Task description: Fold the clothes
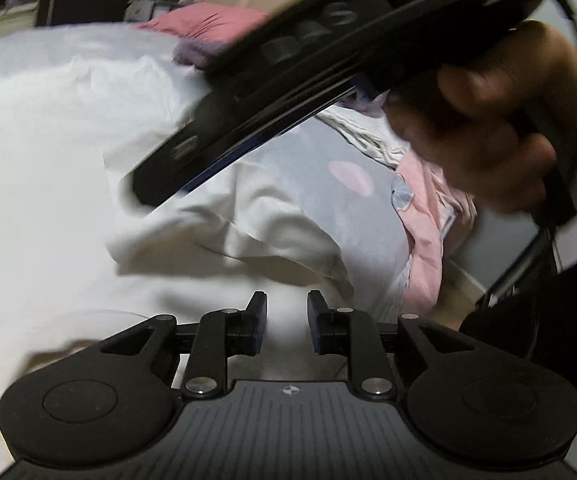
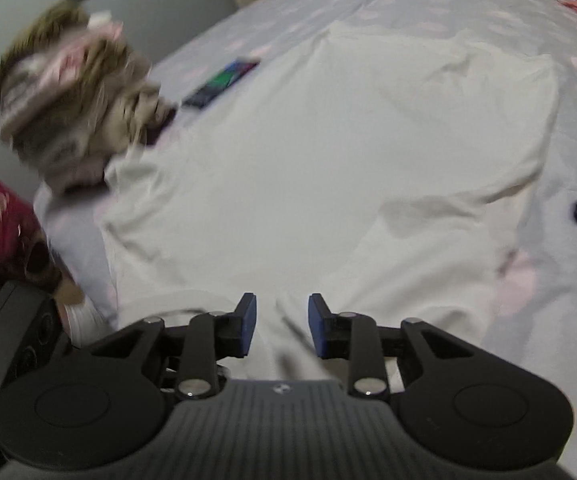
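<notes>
A white garment [image 2: 328,152] lies spread flat on the bed; it also fills the left of the left wrist view [image 1: 48,184]. My left gripper [image 1: 287,312] is open and empty, just above the white cloth. My right gripper [image 2: 282,316] is open and empty over the garment's near edge. In the left wrist view the right gripper's black body [image 1: 288,80], held in a hand [image 1: 488,120], crosses above the garment; its fingertips are blurred there.
The bed sheet [image 2: 548,240] is pale blue with pink spots. A phone [image 2: 220,82] lies on it at the far left. A blurred brown and pink pile [image 2: 68,100] sits at the left. Pink cloth [image 1: 428,232] hangs at the bed's edge, and folded pink cloth [image 1: 208,20] lies at the back.
</notes>
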Tool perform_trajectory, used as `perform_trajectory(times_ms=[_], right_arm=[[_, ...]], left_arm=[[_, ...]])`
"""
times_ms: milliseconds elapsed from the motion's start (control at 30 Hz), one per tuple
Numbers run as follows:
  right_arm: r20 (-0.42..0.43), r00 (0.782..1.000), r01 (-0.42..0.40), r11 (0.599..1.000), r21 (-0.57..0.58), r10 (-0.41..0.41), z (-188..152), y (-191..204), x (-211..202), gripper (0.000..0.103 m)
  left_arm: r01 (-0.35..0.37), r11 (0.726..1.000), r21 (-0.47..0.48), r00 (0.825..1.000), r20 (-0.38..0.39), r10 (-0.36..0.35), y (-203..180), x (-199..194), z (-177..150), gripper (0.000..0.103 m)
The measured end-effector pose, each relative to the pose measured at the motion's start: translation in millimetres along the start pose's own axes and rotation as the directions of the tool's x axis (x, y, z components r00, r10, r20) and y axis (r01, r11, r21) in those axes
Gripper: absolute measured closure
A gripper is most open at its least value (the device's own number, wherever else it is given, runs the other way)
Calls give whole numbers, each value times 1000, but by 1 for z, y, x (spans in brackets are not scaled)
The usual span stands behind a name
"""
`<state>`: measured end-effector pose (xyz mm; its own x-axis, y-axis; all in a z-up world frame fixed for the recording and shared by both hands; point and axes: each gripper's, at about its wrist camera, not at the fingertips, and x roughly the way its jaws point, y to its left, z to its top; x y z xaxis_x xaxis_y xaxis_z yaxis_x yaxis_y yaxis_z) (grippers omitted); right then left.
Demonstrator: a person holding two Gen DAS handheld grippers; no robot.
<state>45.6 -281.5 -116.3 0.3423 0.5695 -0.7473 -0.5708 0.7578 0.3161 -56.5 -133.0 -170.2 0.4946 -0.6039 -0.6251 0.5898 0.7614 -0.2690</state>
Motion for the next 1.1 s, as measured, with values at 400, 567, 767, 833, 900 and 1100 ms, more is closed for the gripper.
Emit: perform_trajectory(times_ms=[400,567,767,833,900,1100], right_arm=[[-68,984,164,986,26,-162,-59,-40,-22,68],[10,982,179,931,-319,-186,-75,13,-17,64],[53,973,223,844,-487,-226,-87,42,-9,65],[49,966,244,832,-499,-253,-88,40,-4,68],[39,963,250,824,-508,-268,-89,38,1,76],[29,959,254,802,-542,-284,-90,36,-2,100]], left_arm=[[-63,942,-331,998,0,67,97,-16,45,62],[10,874,-486,998,-47,-38,117,1,36,62],[43,803,-595,996,-34,-78,126,5,25,63],[66,773,-631,995,-18,-99,127,10,26,63],[84,742,-666,993,-6,-117,131,13,27,74],[83,705,-704,996,33,-84,143,6,29,103]])
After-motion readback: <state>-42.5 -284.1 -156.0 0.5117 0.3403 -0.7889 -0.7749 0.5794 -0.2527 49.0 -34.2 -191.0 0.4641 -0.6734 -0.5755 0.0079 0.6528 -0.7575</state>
